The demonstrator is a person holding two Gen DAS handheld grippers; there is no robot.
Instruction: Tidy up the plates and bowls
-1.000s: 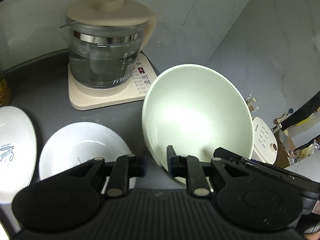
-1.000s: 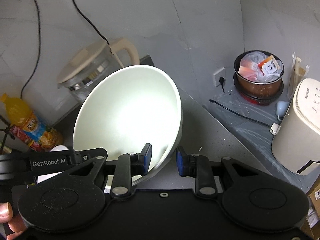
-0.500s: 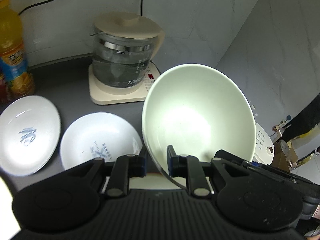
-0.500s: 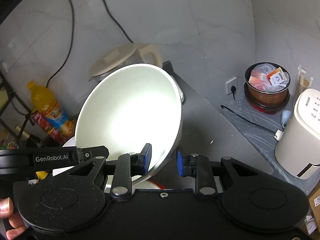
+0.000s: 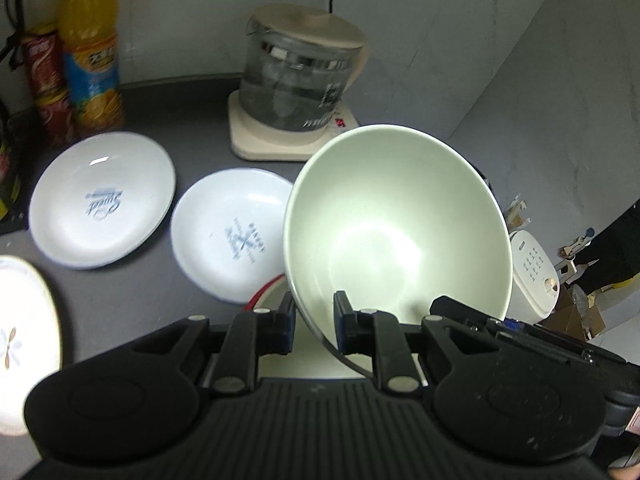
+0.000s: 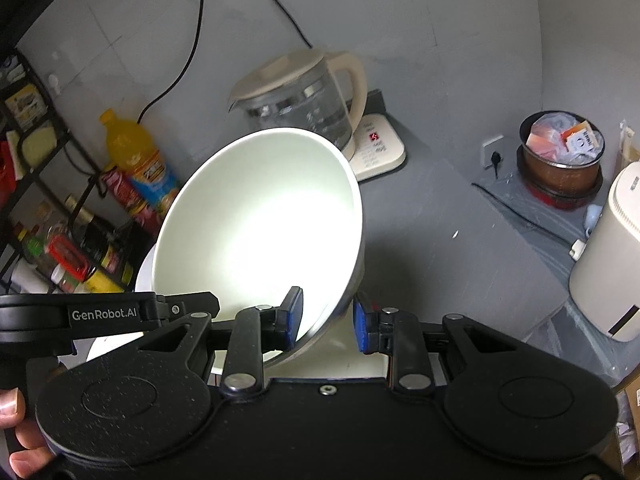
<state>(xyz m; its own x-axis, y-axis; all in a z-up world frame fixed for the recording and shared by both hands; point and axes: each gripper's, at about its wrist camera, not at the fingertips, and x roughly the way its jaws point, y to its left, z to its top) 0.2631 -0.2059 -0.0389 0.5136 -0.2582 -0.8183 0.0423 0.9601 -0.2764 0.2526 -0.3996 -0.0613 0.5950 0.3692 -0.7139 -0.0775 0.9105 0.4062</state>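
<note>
Both the left gripper [image 5: 314, 326] and the right gripper [image 6: 326, 318] have their jaws pinching the rim of the pale green bowl [image 5: 400, 232]. The bowl tilts up ahead of both. The printed plates [image 5: 234, 240] lie on the tabletop [image 5: 200, 120], left of the left jaws.

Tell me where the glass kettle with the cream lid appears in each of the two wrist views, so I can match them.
Left wrist view: the glass kettle is at top centre, behind and left of the big white bowl.
Right wrist view: the kettle is above centre, just behind the bowl's upper rim.
Shared landmark: the orange drink bottle, left of the kettle in both.
</note>
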